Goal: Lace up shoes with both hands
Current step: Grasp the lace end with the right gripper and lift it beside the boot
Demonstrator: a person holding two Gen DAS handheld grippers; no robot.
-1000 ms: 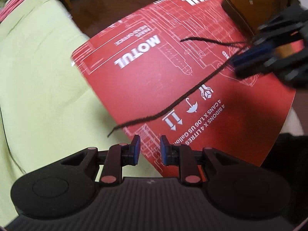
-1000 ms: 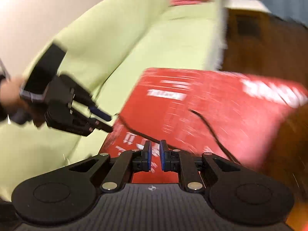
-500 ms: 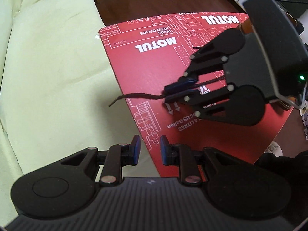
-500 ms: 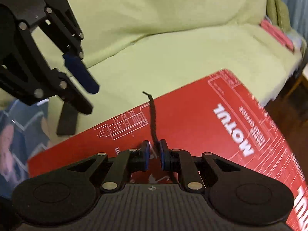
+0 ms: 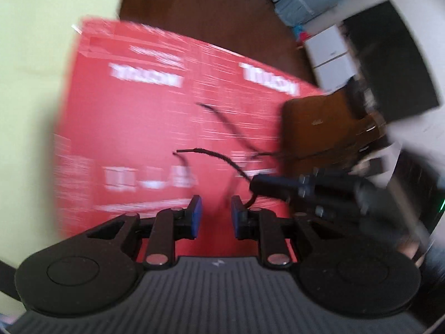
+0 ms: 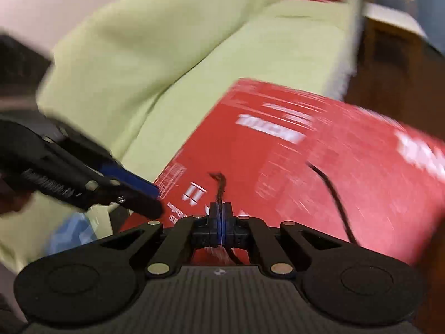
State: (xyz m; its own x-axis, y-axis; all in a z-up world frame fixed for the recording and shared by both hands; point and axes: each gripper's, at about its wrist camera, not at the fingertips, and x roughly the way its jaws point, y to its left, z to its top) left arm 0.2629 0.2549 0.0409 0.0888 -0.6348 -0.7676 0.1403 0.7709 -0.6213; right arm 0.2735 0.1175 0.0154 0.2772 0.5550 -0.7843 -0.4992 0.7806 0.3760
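A brown shoe (image 5: 319, 128) stands at the right edge of a red printed cardboard sheet (image 5: 139, 128). Two dark laces trail from it across the sheet. My right gripper (image 6: 221, 217) has its jaws closing tight on the nearer lace (image 6: 220, 188), pads pressed on it, and the frayed tip pokes out past them. The left wrist view shows that right gripper (image 5: 254, 186) reaching in from the right with the lace end (image 5: 200, 150) curving off to the left. The second lace (image 5: 222, 122) lies loose farther back. My left gripper (image 5: 216, 217) is open and holds nothing, close beside the right one.
A pale green sofa (image 6: 167, 55) borders the cardboard sheet (image 6: 306, 167) on the left. Dark wooden floor (image 5: 222, 14) lies beyond it. A white cabinet (image 5: 328, 55) and a black box (image 5: 395, 64) stand behind the shoe. Both views are blurred by motion.
My right gripper has shut on the lace that lay between its open pads. Seen from the left wrist, it dropped to the lower right, and that camera rolled towards the shoe.
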